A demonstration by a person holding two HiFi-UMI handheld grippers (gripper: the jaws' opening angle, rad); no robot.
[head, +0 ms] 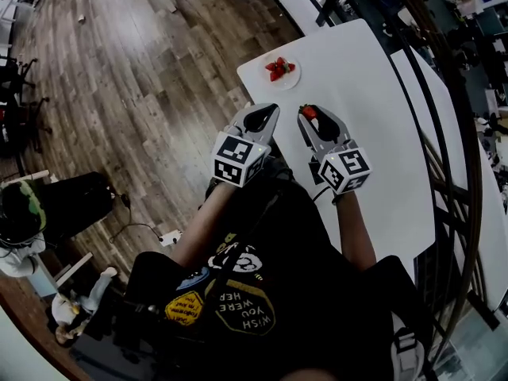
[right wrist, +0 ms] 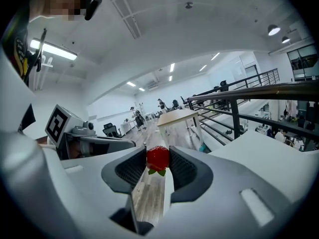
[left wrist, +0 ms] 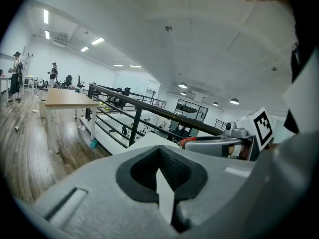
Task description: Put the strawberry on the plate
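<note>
Here the right gripper (head: pixel 311 111) was clamped on a strawberry (head: pixel 309 113). In the right gripper view the red fruit (right wrist: pixel 158 159) sat pinched between the two dark pads near the tips of the right gripper (right wrist: pixel 158 156), green leaves hanging down.

The left gripper (head: pixel 262 111) was just beside it, and both pointed toward the far end of the white table (head: pixel 361 145). In its own view the left gripper (left wrist: pixel 160 151) had its jaws drawn together with nothing between the pads.

The plate (head: pixel 293 80), small and white, stood near the table's far left corner, well apart from both grippers. It held other strawberries (head: pixel 278 68), two or three as far as the small red cluster could be made out.

The held strawberry was over the table's near-left part, between the person and the plate. Wooden floor (head: pixel 143 78) lay to the left of the table.
</note>
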